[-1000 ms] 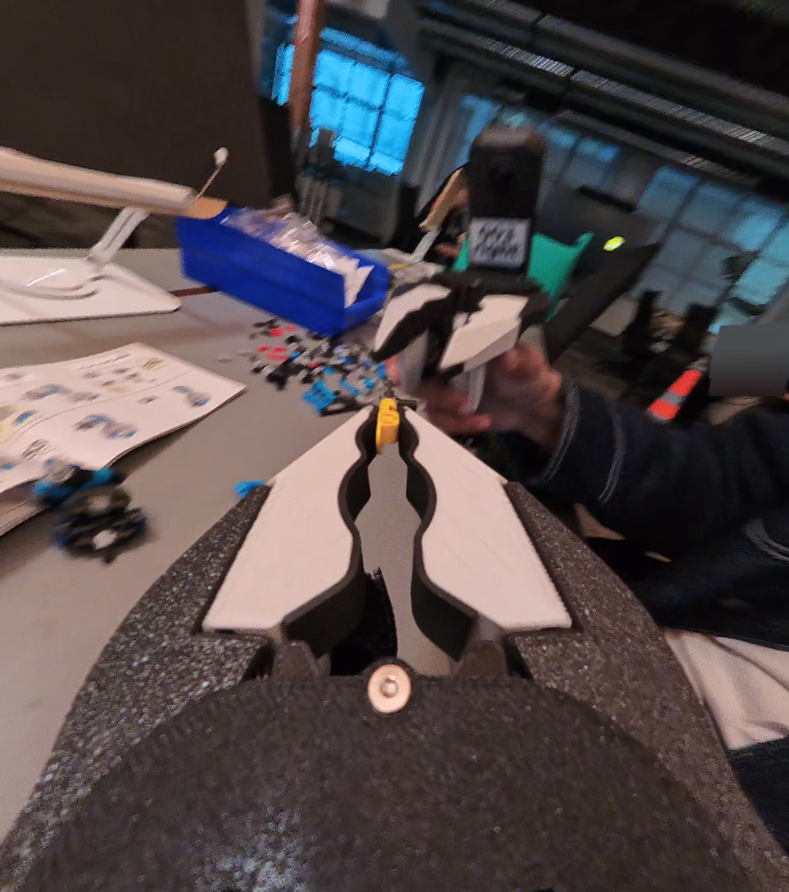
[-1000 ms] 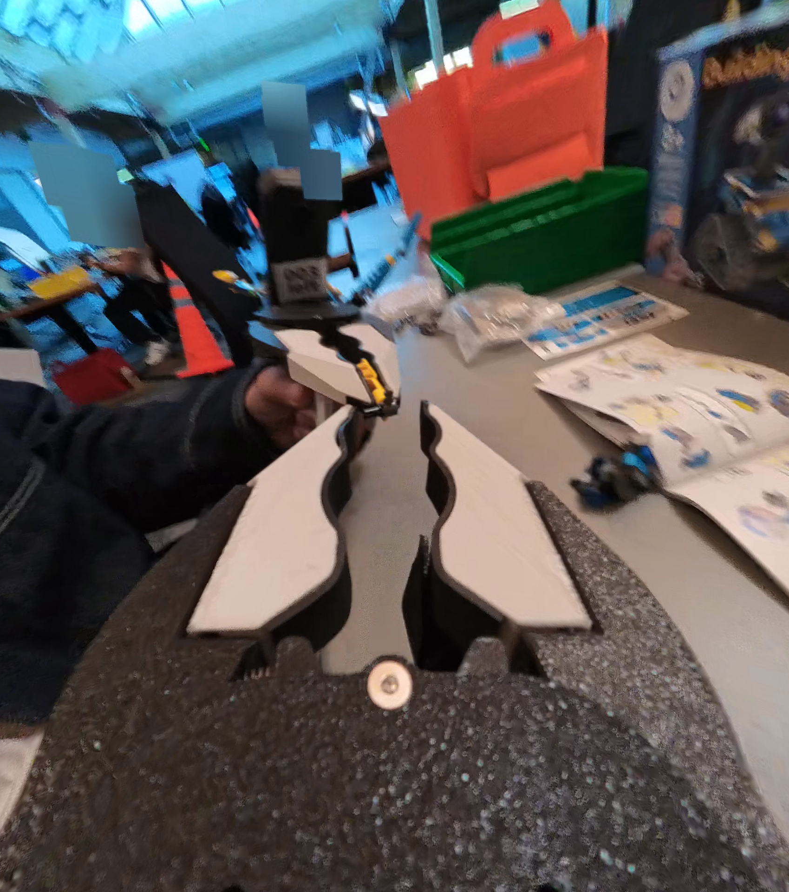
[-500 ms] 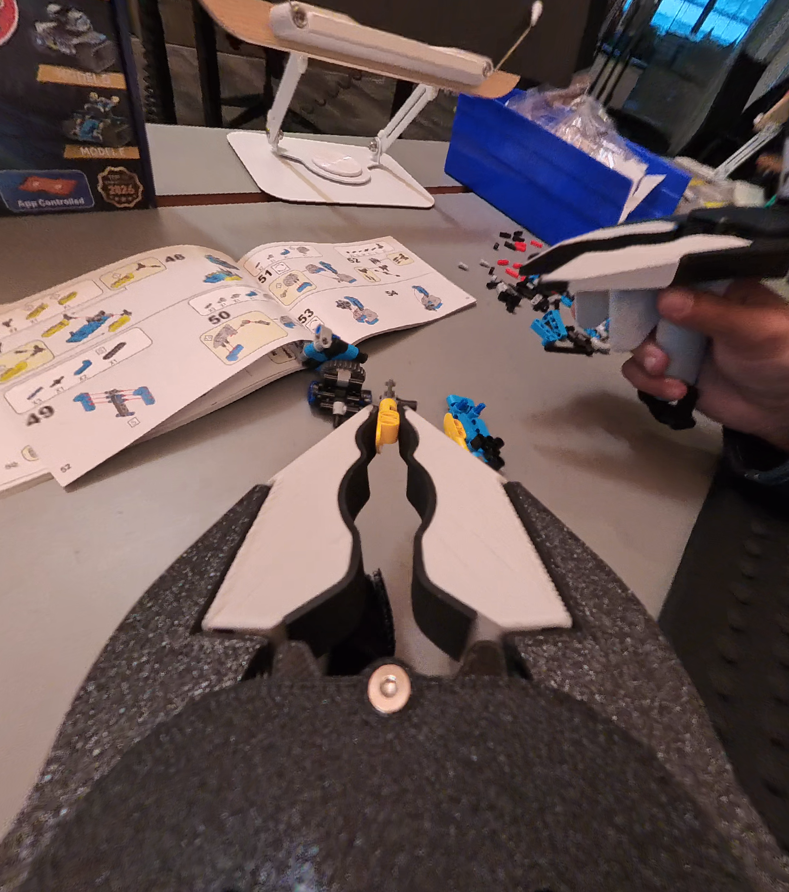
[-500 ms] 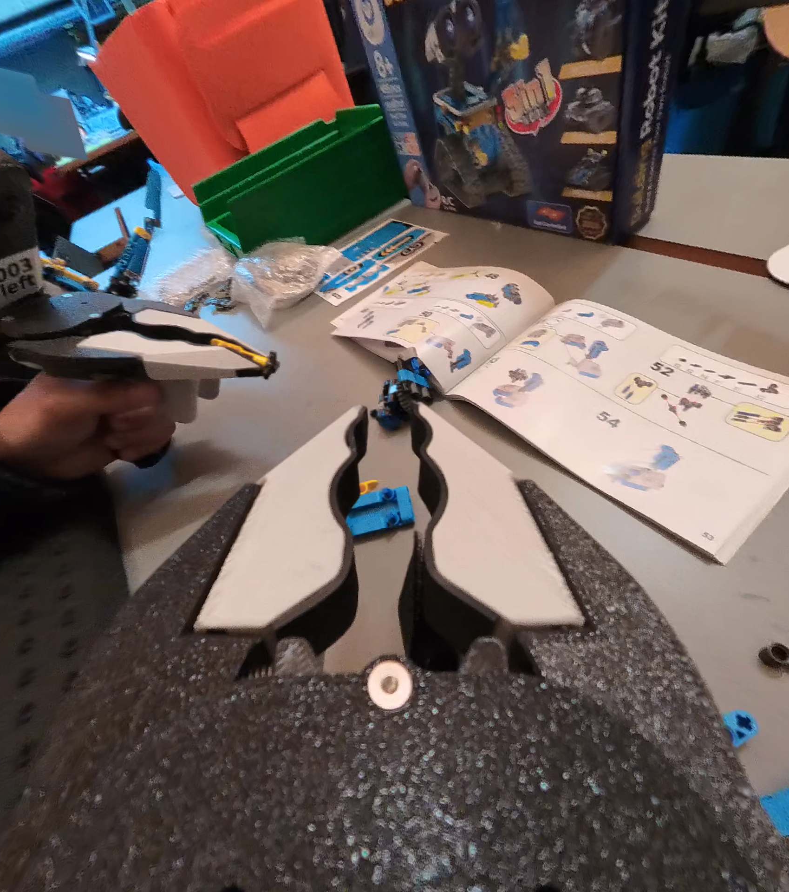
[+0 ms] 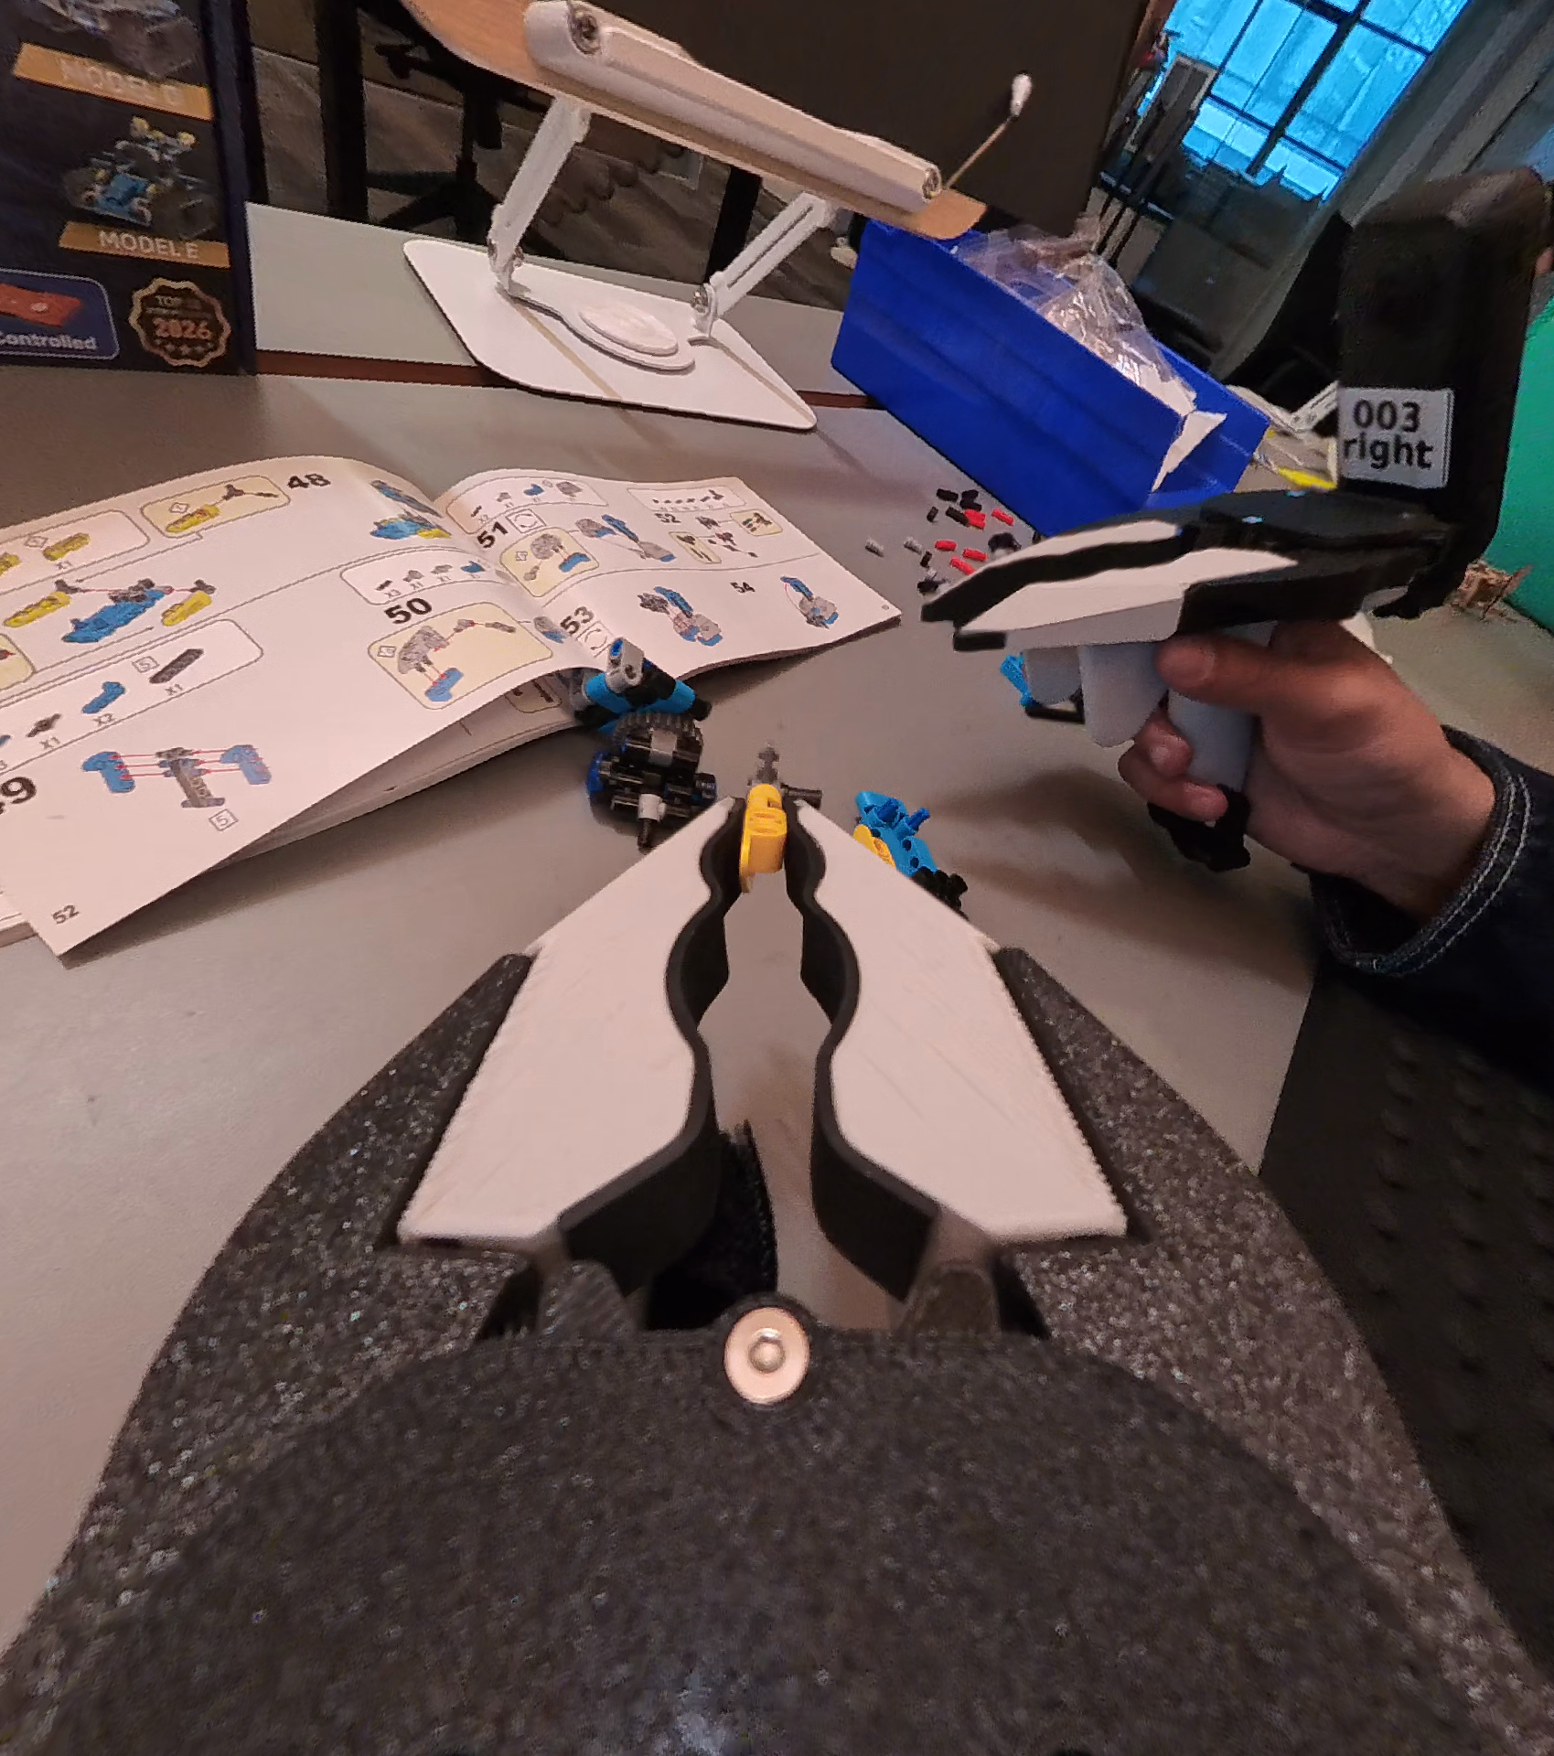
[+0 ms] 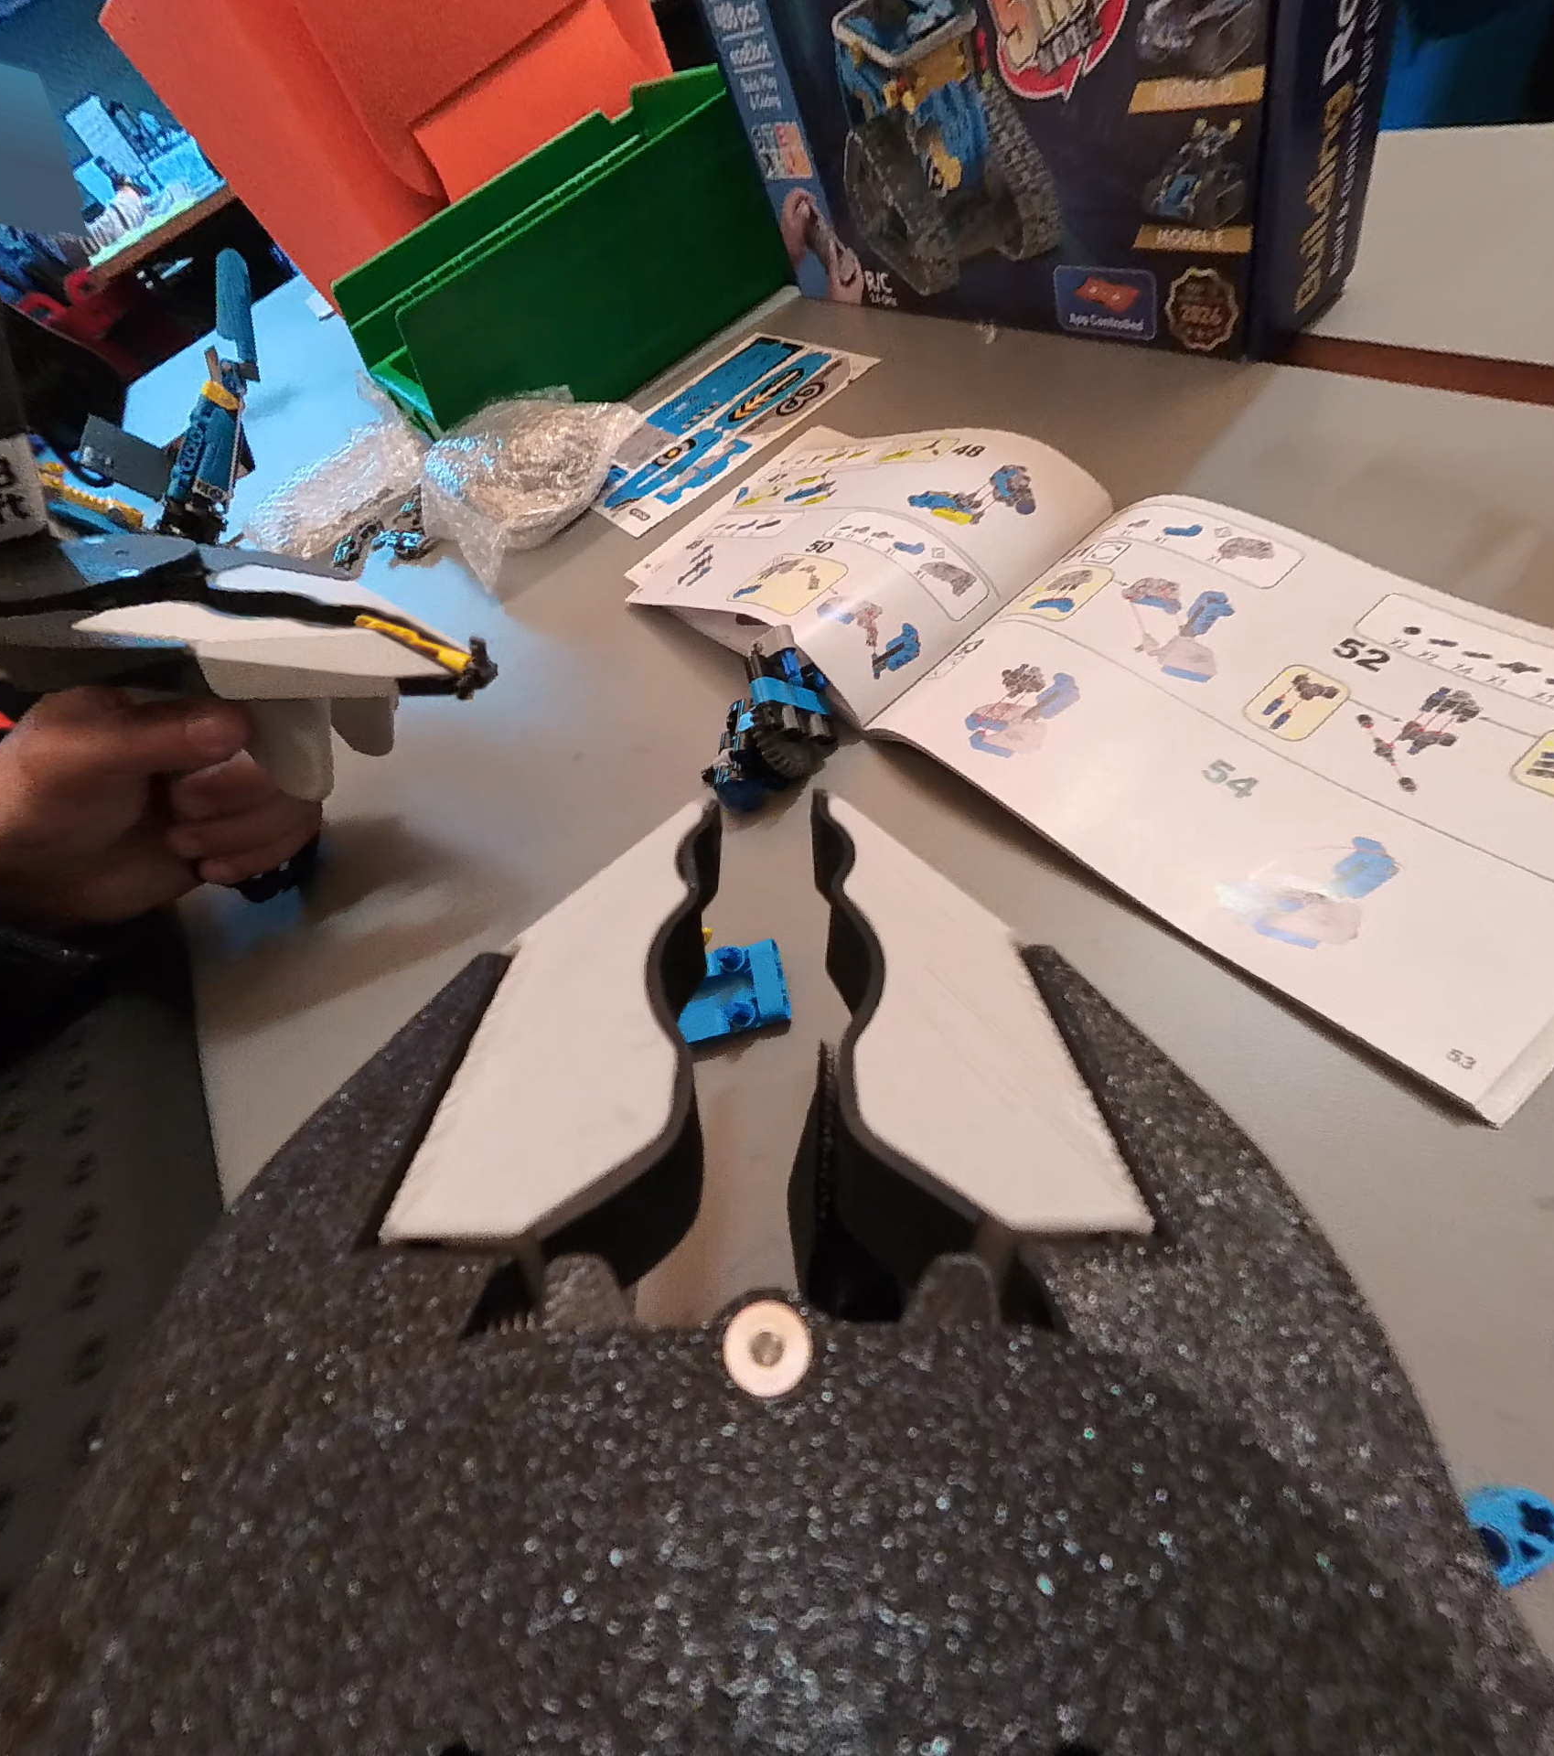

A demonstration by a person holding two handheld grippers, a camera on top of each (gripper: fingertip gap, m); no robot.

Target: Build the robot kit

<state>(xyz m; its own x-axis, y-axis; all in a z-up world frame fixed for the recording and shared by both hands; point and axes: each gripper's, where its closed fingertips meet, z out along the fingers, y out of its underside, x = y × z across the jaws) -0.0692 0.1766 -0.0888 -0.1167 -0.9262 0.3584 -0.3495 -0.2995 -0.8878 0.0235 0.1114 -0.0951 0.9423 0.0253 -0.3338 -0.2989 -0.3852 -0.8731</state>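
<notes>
My left gripper [image 5: 761, 825] is shut on a small yellow building piece [image 5: 761, 836] with a black pin at its tip, held above the grey table. It shows side-on in the right wrist view [image 6: 469, 662]. My right gripper [image 6: 763, 808] is open and empty, low over the table; it shows at the right of the left wrist view [image 5: 944, 622]. A blue flat piece [image 6: 739, 988] lies on the table between its fingers. A black and blue gear assembly [image 6: 768, 736] [image 5: 649, 751] lies just beyond its tips, at the edge of an open instruction booklet [image 6: 1229, 741].
A blue and yellow piece [image 5: 896, 831] lies right of my left tips. A blue bin [image 5: 1020, 399] and small red and black pins [image 5: 963, 532] sit at the far right. A white stand [image 5: 621, 352], kit box [image 6: 1086, 162], green bin [image 6: 564, 266] and plastic bags [image 6: 507, 466] stand behind. The gap from one gripper's tips to the other's is roughly 12 cm.
Both grippers have swung from facing each other at the table's edge round to the table and lowered over the booklet and loose pieces. The left stays shut on the yellow piece; the right stays open.
</notes>
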